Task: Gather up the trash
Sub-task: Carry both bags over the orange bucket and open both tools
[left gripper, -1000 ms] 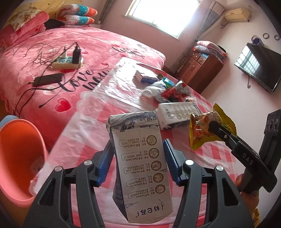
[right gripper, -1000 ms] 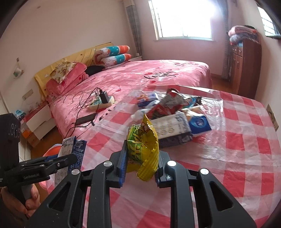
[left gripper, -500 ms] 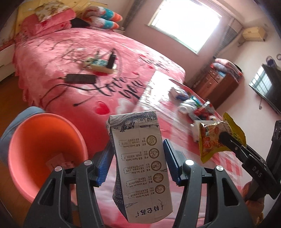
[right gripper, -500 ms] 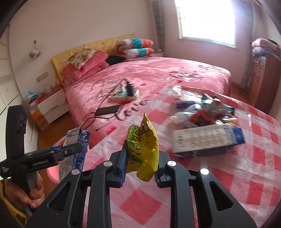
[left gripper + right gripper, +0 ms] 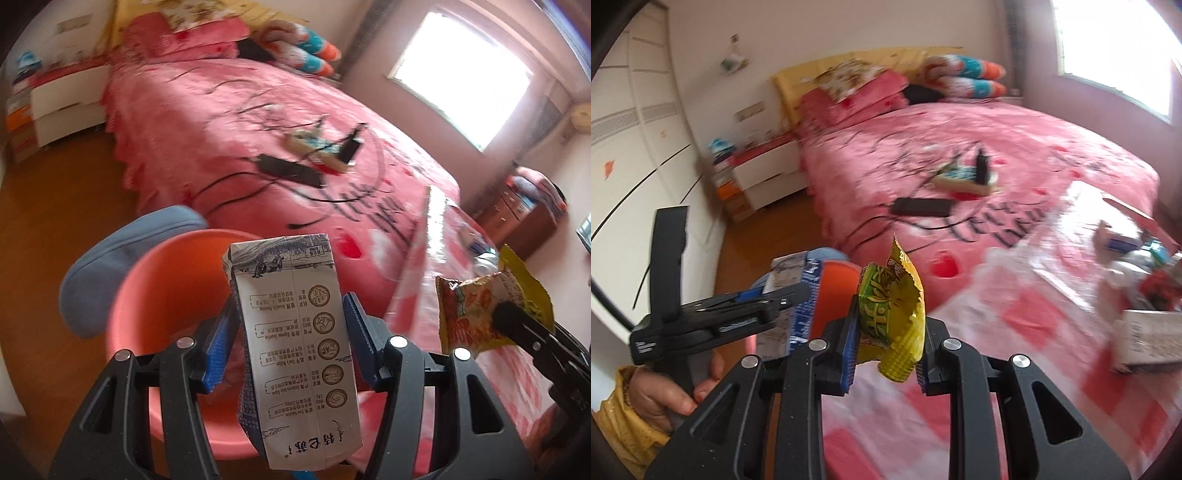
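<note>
My left gripper [image 5: 291,350] is shut on a white and blue milk carton [image 5: 295,343] and holds it upright over the orange bin [image 5: 155,295], which stands on the floor beside the table. My right gripper [image 5: 888,339] is shut on a crumpled yellow and green snack wrapper [image 5: 890,314]. The wrapper also shows in the left wrist view [image 5: 484,314], to the right of the carton. The left gripper with the carton [image 5: 790,295] shows in the right wrist view, in front of the bin [image 5: 834,295].
A pink bed [image 5: 258,140] with a power strip [image 5: 317,147], a phone [image 5: 291,171] and cables lies beyond the bin. The checked table [image 5: 1015,332] holds more trash [image 5: 1145,295] at its far right. A blue cushion [image 5: 122,258] sits by the bin.
Both grippers have swung left, away from the table's trash pile. The carton now hangs over the orange bin, and the wrapper has come nearer the bin's side.
</note>
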Action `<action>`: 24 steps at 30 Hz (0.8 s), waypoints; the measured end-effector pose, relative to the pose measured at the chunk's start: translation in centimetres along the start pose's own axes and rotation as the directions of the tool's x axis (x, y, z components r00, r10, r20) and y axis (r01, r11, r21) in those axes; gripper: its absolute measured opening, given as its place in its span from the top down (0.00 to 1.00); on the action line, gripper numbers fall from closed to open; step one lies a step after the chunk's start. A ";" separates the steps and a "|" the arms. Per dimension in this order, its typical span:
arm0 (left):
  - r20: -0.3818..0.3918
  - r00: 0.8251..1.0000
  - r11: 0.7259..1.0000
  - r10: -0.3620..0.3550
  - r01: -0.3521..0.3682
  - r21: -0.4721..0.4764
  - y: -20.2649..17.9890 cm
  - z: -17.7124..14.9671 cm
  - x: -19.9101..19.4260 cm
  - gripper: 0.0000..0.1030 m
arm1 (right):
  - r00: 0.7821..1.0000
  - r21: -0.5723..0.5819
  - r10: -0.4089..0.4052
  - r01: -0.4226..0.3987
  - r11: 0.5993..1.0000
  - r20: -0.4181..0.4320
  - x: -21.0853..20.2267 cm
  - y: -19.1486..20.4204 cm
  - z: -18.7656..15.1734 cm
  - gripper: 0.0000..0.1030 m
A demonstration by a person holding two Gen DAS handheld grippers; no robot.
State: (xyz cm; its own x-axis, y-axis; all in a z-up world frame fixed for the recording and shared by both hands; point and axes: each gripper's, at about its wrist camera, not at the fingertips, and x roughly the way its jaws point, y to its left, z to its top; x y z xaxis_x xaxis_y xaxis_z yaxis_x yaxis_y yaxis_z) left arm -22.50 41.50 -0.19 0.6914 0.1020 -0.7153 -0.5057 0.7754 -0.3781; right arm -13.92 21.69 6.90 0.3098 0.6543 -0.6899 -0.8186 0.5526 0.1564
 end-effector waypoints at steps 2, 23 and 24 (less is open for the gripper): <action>-0.006 1.000 0.999 0.025 -0.025 -0.021 1.4 -0.1 0.3 0.44 | 0.999 -0.010 0.029 -0.030 1.000 -0.021 1.5 1.0 0.2 0.74; 0.049 0.989 0.990 0.139 -0.138 -0.027 4.9 -1.4 2.0 0.20 | 0.998 0.142 0.055 -0.051 0.989 -0.026 2.9 -1.3 -1.3 0.15; 0.077 0.988 0.991 0.134 -0.133 -0.017 4.7 -1.4 1.6 0.20 | 0.999 0.155 0.044 -0.041 0.987 -0.016 2.3 -2.0 -1.5 0.15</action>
State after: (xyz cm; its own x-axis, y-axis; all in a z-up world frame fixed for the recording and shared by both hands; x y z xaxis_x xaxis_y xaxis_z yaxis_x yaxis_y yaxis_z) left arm -24.48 44.42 -3.87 0.6553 0.2523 -0.7120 -0.6015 0.7444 -0.2898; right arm -12.33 21.35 3.91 0.2659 0.6692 -0.6938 -0.7454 0.5992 0.2922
